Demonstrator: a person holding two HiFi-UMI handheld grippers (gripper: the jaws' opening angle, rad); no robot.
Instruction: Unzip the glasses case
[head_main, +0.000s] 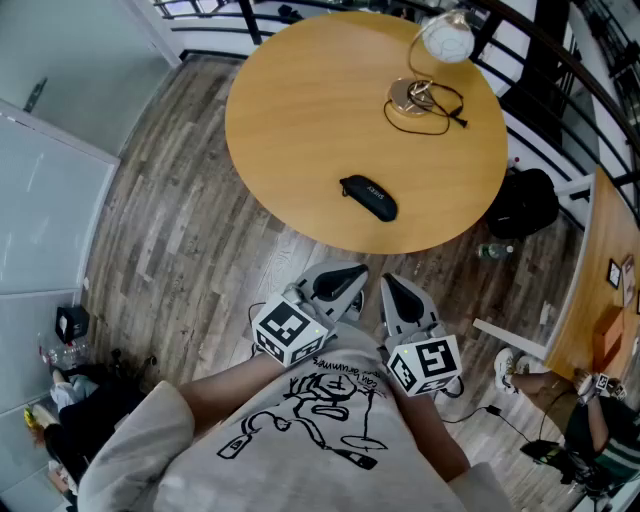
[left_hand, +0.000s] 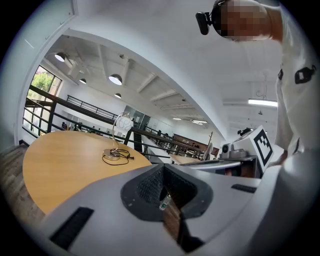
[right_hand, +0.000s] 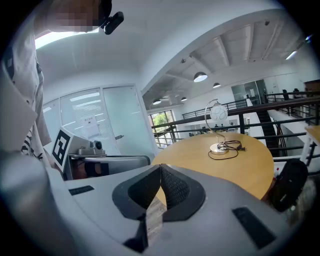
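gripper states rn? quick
Left gripper: closed, holding nothing.
Right gripper: closed, holding nothing.

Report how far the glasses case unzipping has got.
Nothing looks done: the glasses case lies closed on the table, untouched. In hand: nothing; the left claw and right claw are shut, empty, short of the table edge. Left: reach, steady the case, unzip it.

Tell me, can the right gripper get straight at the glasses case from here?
Probably yes. The right gripper sits off the near edge of the round table, jaws together and empty, and the black glasses case lies alone on bare tabletop just ahead. The desk lamp stands well beyond it.
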